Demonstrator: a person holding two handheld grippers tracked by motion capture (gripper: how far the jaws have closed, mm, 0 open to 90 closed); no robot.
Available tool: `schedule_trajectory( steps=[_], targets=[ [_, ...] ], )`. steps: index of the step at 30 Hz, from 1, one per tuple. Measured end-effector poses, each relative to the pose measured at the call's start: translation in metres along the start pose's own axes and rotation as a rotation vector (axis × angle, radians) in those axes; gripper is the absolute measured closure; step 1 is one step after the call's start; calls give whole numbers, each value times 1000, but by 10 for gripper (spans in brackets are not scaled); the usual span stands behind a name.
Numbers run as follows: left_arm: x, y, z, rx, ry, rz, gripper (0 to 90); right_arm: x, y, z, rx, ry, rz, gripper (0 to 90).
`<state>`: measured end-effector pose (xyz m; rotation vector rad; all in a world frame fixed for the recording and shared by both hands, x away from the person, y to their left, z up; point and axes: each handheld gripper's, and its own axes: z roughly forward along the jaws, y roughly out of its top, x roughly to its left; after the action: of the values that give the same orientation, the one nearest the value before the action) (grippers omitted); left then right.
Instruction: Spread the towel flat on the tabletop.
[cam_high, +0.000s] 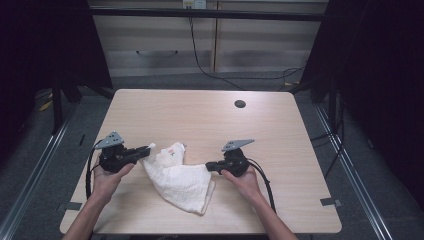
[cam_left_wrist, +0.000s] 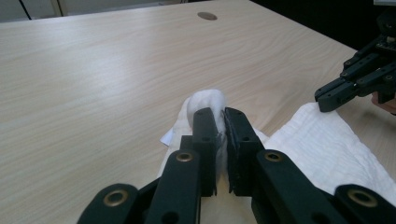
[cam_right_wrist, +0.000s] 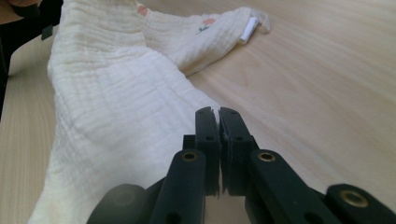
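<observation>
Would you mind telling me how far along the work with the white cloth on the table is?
Early on. Done: the left hand-held gripper has pinched one corner of the white cloth. In hand: the right hand-held gripper sits shut at the cloth's opposite edge; whether it has caught fabric is unclear. Left: the cloth lies crumpled on the table, neither spread flat nor folded.

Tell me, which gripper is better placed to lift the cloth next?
Probably the left gripper: its jaws are shut on a bunch of the white cloth. The right gripper is shut at the cloth's edge, with no fabric visible between its jaws.
</observation>
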<state>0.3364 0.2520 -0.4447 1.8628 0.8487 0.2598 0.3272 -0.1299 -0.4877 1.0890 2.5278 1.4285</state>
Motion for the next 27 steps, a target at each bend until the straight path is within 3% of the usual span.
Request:
schedule_trajectory(
  steps=[9,12,16,23,27],
  targets=[
    [-7,14,-12,-85,-21,-2,843,-4,20,-45,-109,-71,-11,876],
    [-11,23,-16,-110,-19,20,844,-4,27,-54,-118,-89,-18,876],
    [-14,34,-19,-152,-23,8,843,-4,42,-71,-144,-110,-40,877],
    [-22,56,-13,-146,-19,30,853,-4,61,-94,-215,-160,-71,877],
    [-21,72,-14,-184,-27,3,853,-7,72,-109,-255,-168,-69,877]
  ],
)
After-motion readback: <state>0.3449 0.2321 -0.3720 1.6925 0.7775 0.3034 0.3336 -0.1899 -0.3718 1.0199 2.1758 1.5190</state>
